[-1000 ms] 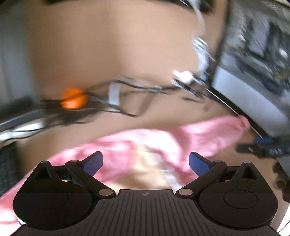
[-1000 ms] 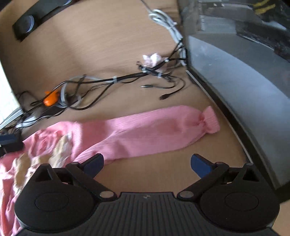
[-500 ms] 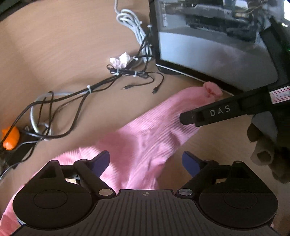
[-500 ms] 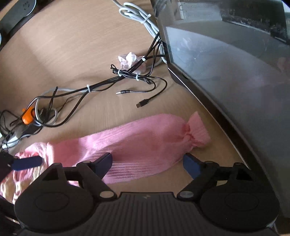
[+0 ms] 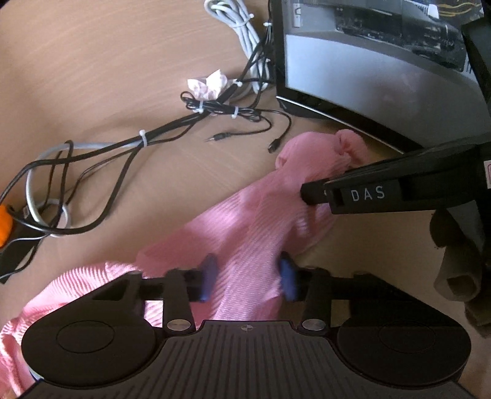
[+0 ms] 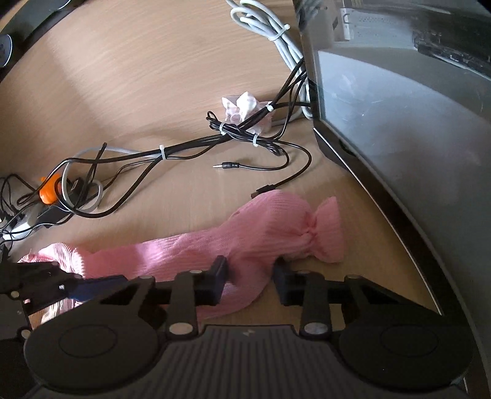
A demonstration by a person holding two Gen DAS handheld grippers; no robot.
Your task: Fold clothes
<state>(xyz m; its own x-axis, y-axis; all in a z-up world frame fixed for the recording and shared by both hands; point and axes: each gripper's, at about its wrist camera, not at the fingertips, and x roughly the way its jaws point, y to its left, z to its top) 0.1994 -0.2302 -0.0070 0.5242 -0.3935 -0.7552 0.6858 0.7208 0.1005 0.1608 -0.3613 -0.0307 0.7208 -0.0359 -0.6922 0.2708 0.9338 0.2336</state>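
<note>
Nearest the left wrist camera, the left gripper [image 5: 247, 277] has its blue-padded jaws closing on the pink ribbed-knit sleeve of a garment [image 5: 257, 233]; the fabric bunches between the pads, which press into it from both sides. The rest of the pink knit spreads toward seven o'clock, down past the gripper's black body. Toward two o'clock, the right gripper [image 5: 310, 193] reaches in from the right edge as a long black finger marked "DAS", its tip pushed into the sleeve nearer the gathered cuff [image 5: 349, 142]. A gloved hand [image 5: 457, 270] shows at four o'clock.

In the right wrist view, the right gripper's jaws are likewise closing, with the sleeve pinched between the dark pads just short of the cuff, which fans out at two o'clock from the grip. The left gripper appears at nine o'clock, low on the frame's edge, its blue pad on the pink cloth.

The garment lies on a light wood-grain tabletop [image 6: 138, 76]. Beyond it, at eleven to twelve o'clock, a bundle of black cables bound with white zip ties [image 6: 196, 142] runs across, a loose audio jack plug [image 6: 227, 166] just beside it. An orange clip [image 6: 49, 191] sits at ten o'clock. Farther, a crumpled white plastic wrapper [image 6: 242, 106] touches the cables, with coiled white cable [image 6: 264, 21] behind. A grey-and-black computer case [image 6: 399, 107] fills one to three o'clock.
</note>
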